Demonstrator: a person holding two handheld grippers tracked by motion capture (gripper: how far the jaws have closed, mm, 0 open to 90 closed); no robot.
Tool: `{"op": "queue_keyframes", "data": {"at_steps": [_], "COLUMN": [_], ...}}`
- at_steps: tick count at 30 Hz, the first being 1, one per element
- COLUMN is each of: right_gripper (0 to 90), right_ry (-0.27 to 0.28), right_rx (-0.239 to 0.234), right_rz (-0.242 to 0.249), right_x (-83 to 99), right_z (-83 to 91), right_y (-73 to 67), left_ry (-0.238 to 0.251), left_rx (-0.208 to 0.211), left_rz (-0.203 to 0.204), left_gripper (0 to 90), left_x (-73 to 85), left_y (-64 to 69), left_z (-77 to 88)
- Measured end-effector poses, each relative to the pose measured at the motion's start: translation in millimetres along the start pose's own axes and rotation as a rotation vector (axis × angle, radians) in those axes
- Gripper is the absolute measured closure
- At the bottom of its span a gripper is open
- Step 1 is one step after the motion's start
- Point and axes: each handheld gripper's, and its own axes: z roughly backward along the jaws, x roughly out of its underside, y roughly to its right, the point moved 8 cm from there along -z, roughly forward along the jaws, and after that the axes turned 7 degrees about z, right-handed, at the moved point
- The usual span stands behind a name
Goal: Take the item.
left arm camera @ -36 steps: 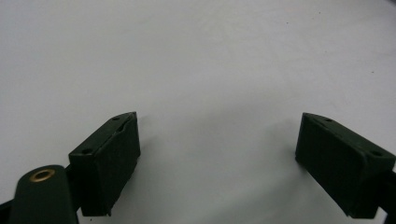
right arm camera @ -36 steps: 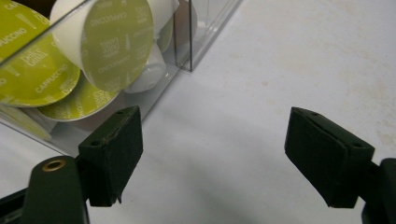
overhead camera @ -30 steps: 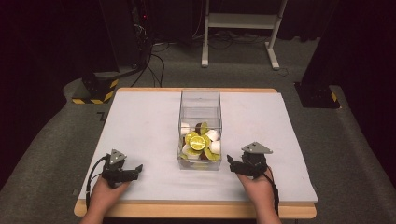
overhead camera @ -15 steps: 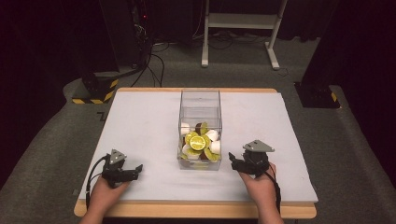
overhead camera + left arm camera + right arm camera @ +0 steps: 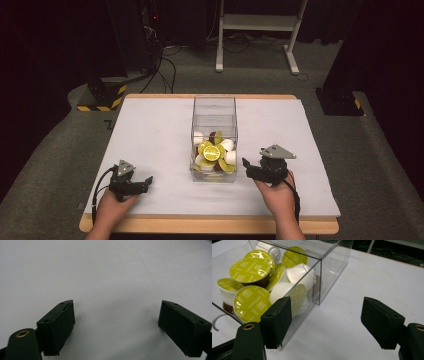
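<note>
Coffee capsules [image 5: 212, 152] lie heaped in the near end of a clear plastic box [image 5: 214, 107], which stands at the middle of the high view on the white surface [image 5: 150, 135]. Most show lime-green foil lids, a few show white cups, and one or two dark ones sit among them; the far half of the box is bare. In the right gripper view the heap [image 5: 252, 287] fills the upper left, pressed against the clear wall, with the box's corner edge near the centre.

Right tongs [image 5: 250, 170] sit just right of the box's near corner, jaws spread wide and holding nothing; in their own view [image 5: 325, 322] the left jaw stands just before the box wall, though I cannot tell whether it touches. Left tongs [image 5: 142, 182] rest at the lower left of the high view, well apart from the box, jaws also wide [image 5: 116, 326] over bare surface.

By my judgement the work has hardly begun: every capsule is in the box, none lies on the surface, and neither tool grips anything. Reaching in and lifting capsules out all seems left to do.

Against the earlier high views, the right hand has edged slightly toward the box, while the left hand and the capsules look unchanged.
</note>
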Motion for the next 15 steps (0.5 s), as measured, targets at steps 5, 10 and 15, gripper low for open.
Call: {"op": "queue_keyframes", "data": {"at_steps": [5, 10, 15], "right_gripper": [26.0, 25.8, 25.8], "right_ry": [0.013, 0.025, 0.030], "right_rx": [-0.009, -0.032, -0.047], "right_rz": [0.011, 0.019, 0.029], "right_x": [-6.3, -13.4, -17.8], "right_z": [-1.3, -5.5, -8.4], "right_y": [-4.1, -12.3, -17.7], "left_ry": [0.001, 0.001, 0.000], "left_rx": [0.000, 0.000, -0.001], "left_rz": [0.000, 0.000, -0.001], "left_gripper": [13.9, 14.0, 14.0], "left_x": [0.0, 0.0, 0.1], "left_y": [0.0, 0.1, 0.0], "left_z": [0.0, 0.0, 0.0]}}
